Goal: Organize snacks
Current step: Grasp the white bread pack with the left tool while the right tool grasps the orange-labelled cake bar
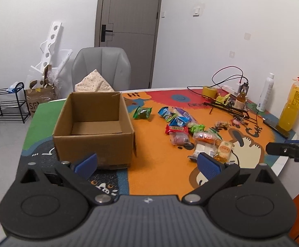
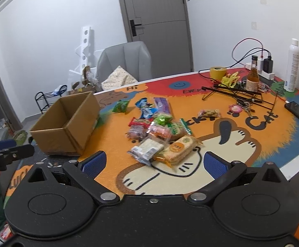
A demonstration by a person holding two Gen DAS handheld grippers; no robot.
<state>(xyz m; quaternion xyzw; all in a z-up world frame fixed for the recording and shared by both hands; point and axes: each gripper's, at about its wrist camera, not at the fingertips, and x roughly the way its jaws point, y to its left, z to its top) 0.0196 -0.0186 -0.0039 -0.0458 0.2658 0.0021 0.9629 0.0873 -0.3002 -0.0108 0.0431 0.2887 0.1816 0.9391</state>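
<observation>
One open brown cardboard box point(image 2: 67, 121) sits at nine o'clock. About twelve small shiny snack packets point(image 2: 159, 127) lie at the middle. Three tall bottles point(image 1: 292, 107) stand at two o'clock.

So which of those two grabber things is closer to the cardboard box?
The left. The left gripper hovers open just in front of the cardboard box; the right gripper is off to the box's right, facing the snack pile.

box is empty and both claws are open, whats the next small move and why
Probably ease the right claw forward and down onto the nearest snack, the orange-labelled cracker pack at the front of the pile. Both claws hold nothing, the cardboard box has nothing inside, and that pack lies just ahead of the right claw. The left claw sits nearer the box.
</observation>
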